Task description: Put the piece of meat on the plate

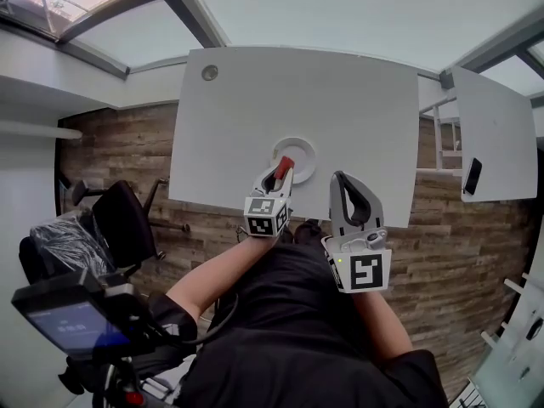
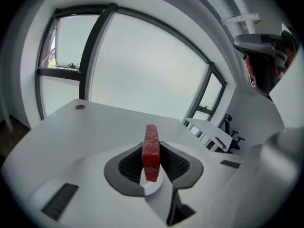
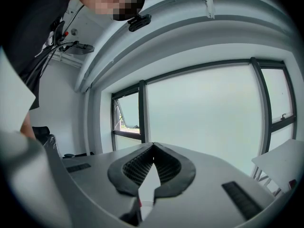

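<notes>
Holding the piece of meat (image 2: pixel 151 151) clamped between its fingers (image 2: pixel 124 167), our left gripper (image 1: pixel 280 173) hangs over the near rim of the plate (image 1: pixel 309 150) — that overlap is what the coming move turns on. From the head view, the red slab sits above the plate's near-left part, with most of the plate lying just beyond and slightly to the right of the fingertips. We see the meat held on edge in the left gripper view, its long axis running up out of the fingers and its thin side facing the camera, so we judge it will tip onto a broad face once let go. The plate rests on the white table (image 1: pixel 357 100), close to its near edge. Our right gripper (image 3: pixel 152 148) sits beside the left one, farther from the plate — its fingers (image 3: pixel 130 170) meet at the tips with nothing between them. The left hand is plainly the nearer one and already carries the load.
</notes>
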Available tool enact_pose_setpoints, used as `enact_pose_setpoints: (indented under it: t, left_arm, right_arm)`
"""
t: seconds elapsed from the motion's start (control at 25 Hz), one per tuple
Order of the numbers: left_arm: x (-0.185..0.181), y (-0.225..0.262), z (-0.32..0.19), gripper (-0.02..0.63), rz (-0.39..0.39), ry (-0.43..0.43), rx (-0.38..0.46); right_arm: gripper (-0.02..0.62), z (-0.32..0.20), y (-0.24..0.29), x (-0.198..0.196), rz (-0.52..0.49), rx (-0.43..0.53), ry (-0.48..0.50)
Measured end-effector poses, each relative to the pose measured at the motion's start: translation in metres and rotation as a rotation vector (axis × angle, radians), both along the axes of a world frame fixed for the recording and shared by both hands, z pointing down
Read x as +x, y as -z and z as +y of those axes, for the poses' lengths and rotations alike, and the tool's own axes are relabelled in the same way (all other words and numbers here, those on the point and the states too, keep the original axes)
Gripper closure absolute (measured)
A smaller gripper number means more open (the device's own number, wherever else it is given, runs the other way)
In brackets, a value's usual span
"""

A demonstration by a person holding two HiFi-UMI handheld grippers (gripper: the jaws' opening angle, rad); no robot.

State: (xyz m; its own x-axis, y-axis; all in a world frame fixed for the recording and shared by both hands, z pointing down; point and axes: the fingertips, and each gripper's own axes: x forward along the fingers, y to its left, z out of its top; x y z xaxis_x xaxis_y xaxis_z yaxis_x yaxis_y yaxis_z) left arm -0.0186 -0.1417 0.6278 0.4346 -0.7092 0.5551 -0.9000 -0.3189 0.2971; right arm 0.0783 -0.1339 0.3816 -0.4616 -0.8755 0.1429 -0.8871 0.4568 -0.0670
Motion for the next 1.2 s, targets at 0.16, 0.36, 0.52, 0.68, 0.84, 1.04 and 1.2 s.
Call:
enact_pose_setpoints:
  t: [0.16, 0.36, 0.52, 0.68, 0.84, 1.04, 1.2]
  left_arm:
    - [0.005, -0.015, 0.003, 0.509, -0.038, -0.031, -0.005]
    - [0.003, -0.022, 0.001, 0.509, -0.061, -0.070, -0.009]
    - [0.005, -0.029, 0.001, 0.509, -0.063, -0.088, -0.025]
    - [0.009, -0.043, 0.005, 0.509, -0.077, -0.121, -0.064]
    - [0.008, -0.051, 0.006, 0.509, -0.097, -0.129, -0.076]
    - [0.010, -0.057, 0.012, 0.509, -0.092, -0.153, -0.089]
    - [0.018, -0.065, 0.010, 0.509, -0.119, -0.186, -0.078]
  right_arm:
    - [0.591, 0.006, -0.003, -0.004, 0.014, -0.012, 0.004]
    - [0.591, 0.007, 0.000, -0.004, 0.020, -0.011, -0.013]
    - [0.591, 0.011, 0.004, -0.009, 0.038, 0.020, 0.006]
    - [0.591, 0.018, 0.012, -0.018, 0.056, 0.059, 0.029]
    - [0.591, 0.023, 0.012, -0.019, 0.064, 0.053, 0.033]
    - [0.591, 0.027, 0.010, -0.017, 0.070, 0.041, 0.014]
    - [0.591, 0.030, 0.013, -0.015, 0.084, 0.040, 0.014]
